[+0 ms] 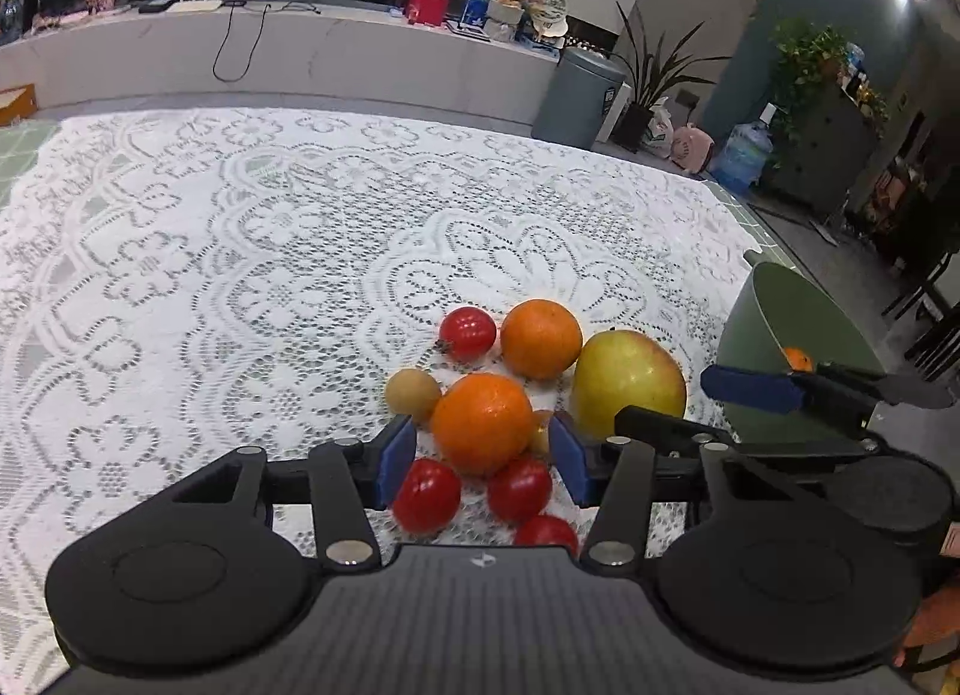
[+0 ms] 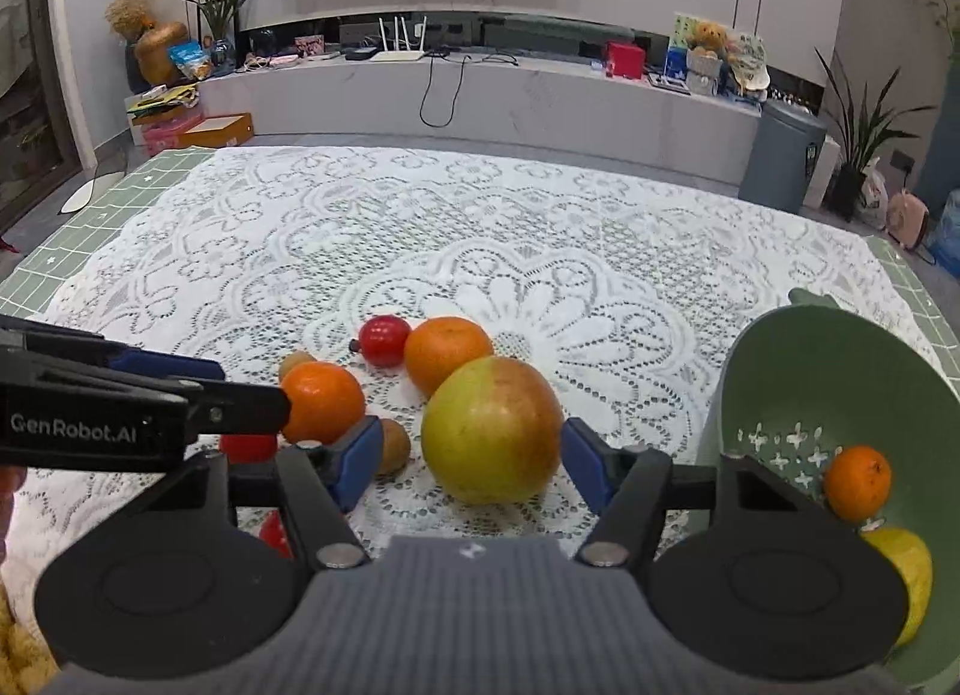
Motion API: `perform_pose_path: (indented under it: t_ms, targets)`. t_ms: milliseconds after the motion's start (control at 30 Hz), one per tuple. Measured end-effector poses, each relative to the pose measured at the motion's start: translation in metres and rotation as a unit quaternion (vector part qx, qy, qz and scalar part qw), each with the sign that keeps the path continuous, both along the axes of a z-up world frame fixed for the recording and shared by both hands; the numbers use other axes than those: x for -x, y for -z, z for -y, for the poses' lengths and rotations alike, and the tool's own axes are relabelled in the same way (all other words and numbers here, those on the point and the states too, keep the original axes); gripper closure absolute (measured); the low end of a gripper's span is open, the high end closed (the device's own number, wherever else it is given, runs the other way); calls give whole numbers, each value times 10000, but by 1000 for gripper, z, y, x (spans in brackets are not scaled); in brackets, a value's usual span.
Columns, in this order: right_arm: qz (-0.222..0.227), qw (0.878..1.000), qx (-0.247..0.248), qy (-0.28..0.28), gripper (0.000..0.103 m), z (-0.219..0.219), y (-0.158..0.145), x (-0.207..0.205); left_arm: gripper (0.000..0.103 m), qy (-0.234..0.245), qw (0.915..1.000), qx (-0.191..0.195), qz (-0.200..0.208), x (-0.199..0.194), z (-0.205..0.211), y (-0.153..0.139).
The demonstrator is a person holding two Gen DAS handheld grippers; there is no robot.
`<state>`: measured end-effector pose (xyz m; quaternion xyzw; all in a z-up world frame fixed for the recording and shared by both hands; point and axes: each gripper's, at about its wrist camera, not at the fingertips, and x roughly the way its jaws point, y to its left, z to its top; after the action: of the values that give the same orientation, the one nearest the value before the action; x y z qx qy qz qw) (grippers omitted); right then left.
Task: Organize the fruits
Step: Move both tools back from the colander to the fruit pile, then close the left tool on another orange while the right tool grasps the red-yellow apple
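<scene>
Fruits lie clustered on the white lace cloth (image 2: 420, 227) covering the bench, near its right side. All are round, with no clear long axis. Left tongs (image 1: 480, 458) straddle a glossy orange (image 1: 482, 422); blue pads (image 1: 396, 458) sit just beside it, contact not certain. Red tomatoes (image 1: 427, 494) lie beneath and behind, smooth-skinned. Right tongs (image 2: 471, 464) flank a large apple (image 2: 492, 431), yellow-green with red blush; pads close to its sides, a slim gap on the left. A second orange (image 2: 447, 356) sits behind the apple. The green plastic colander (image 2: 798, 371), perforated with cross-shaped holes, is tilted and holds a small orange (image 2: 857, 482) and a yellow fruit (image 2: 906, 575).
</scene>
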<state>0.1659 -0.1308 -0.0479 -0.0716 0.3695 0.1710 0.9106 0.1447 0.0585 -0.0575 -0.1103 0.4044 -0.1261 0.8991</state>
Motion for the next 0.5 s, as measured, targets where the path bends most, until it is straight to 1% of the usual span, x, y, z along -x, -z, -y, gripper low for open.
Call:
perform_pose_path:
  t_ms: [133,300,333,500]
  targets:
    - [8,9999,155,-6,42,-5,5,-6,46,-170,9995,201,-190,-7,-6,8]
    - [93,9988,465,-102,40,-16,10,-10,46,-265,9957,799,-382,-13,-15,16]
    - [117,9984,541,-105,40,-18,11,-11,46,-289,9952,846,-396,-14,-15,17]
    - [109,9974,714,-4,40,-19,16,-19,46,-284,9957,791,-400,-18,-12,19]
